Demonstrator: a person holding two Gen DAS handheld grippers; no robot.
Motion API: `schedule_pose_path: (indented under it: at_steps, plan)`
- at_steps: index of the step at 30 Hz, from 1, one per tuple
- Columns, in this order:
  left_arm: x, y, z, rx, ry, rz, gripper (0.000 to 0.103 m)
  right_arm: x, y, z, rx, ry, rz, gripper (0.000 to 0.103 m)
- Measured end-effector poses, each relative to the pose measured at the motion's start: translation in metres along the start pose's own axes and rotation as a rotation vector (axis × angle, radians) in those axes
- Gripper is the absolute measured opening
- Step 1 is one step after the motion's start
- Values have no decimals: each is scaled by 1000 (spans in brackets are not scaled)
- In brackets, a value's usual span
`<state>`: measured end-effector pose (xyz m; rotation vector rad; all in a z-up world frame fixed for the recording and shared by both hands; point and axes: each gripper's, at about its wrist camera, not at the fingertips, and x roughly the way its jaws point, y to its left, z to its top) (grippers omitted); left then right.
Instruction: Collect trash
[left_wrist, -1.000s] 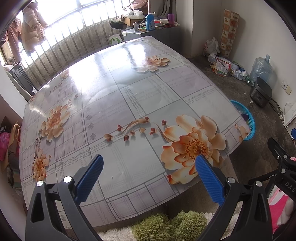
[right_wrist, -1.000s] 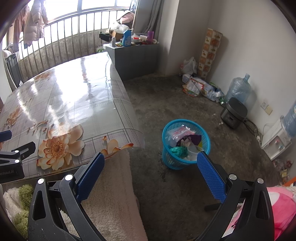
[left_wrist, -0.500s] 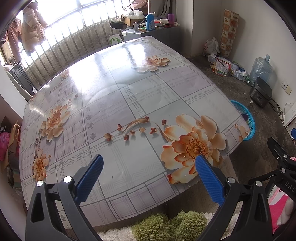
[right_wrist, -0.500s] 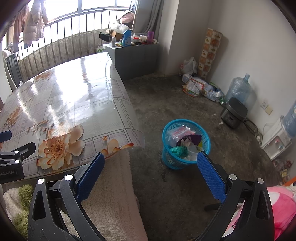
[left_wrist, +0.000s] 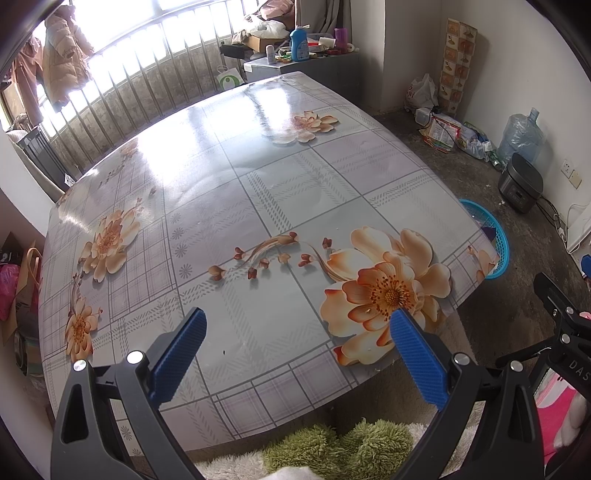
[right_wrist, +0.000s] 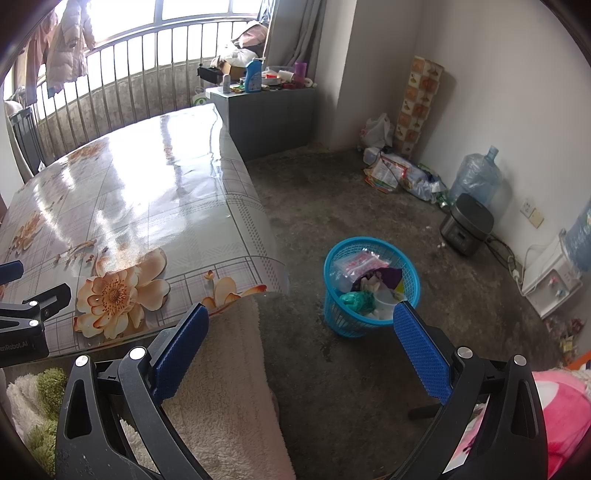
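Note:
A blue mesh waste basket (right_wrist: 370, 286) stands on the floor by the table's right corner, holding wrappers, a cup and other trash; its rim also shows in the left wrist view (left_wrist: 491, 236). My left gripper (left_wrist: 297, 325) is open and empty above the near edge of the flowered table (left_wrist: 229, 206). My right gripper (right_wrist: 301, 325) is open and empty, held above the floor just in front of the basket. The table top shows no loose items in either view.
A beige fleece cover (right_wrist: 221, 387) lies below the right gripper. A rice cooker (right_wrist: 467, 229), a water jug (right_wrist: 476, 177) and bags of clutter (right_wrist: 391, 170) line the far wall. A grey cabinet (right_wrist: 266, 110) with bottles stands behind the table.

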<state>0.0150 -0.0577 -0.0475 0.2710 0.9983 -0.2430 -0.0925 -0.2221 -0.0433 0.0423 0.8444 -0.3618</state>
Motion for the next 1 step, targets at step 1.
schedule_pose_path:
  at_steps: [1]
  plan:
    - [0, 0, 0, 0, 0, 0, 98, 0, 0, 0, 1, 0, 1, 96]
